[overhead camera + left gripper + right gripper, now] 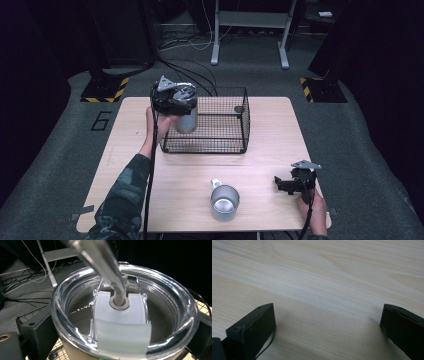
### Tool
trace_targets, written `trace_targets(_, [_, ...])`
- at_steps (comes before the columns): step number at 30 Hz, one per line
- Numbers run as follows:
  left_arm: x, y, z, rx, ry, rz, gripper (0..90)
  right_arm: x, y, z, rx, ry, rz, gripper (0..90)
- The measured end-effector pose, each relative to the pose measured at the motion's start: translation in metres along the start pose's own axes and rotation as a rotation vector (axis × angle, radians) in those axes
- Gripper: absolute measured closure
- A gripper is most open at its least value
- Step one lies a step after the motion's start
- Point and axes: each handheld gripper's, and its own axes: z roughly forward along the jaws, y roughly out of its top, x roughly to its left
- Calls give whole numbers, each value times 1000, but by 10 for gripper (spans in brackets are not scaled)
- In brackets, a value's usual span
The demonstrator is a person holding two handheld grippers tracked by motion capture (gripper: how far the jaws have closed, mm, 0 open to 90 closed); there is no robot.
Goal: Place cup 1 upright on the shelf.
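Scene: you stand at a light wooden table (pixel 150 165), a two-jaw gripper in each hand, seen from above and from each gripper's own camera
Left gripper: your left gripper (pixel 181 100) is raised over the far left part of the table, its jaws clamped on the sides of a steel tumbler (pixel 186 120) near the top
Tumbler: a tall metal cup with a clear plastic lid (pixel 125 315); it hangs upright in your grip at the near left corner of a black wire basket (pixel 235 145), its lower part behind the basket's mesh; whether its base touches the basket floor cannot be told
Lid close up: in the left gripper view the lid is seen from above, a clear round rim with a frosted white sliding tab (pixel 120 325) across the middle, and a blurred grey rod (pixel 107 265) crossing down to the tab's hub
Left jaws: they show as dark blocks either side of the tumbler, pressed against its wall below the lid
Basket: a low rectangular wire cage, open at the top, on the far middle of the table
Right gripper: your right gripper (pixel 287 184) rests low at the near right edge of the table, jaws spread wide with nothing between them, pointing left
Right gripper view: bare pale wood grain between the two black jaws
Mug: a second steel cup (pixel 225 202), open and with a small handle, stands upright at the near middle of the table, well apart from the basket and to the left of your right gripper
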Motion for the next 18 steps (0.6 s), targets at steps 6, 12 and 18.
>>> trace_targets(6, [3,-3,9,18,15,-10,39,0,0,0,0,0,0,0])
trace_targets(12, [4,-6,15,34,21,-12,39,0,0,0,0,0,-1,0])
trace_targets(18, [2,-8,23,52,23,-8,39,0,0,0,-1,0,-2,0])
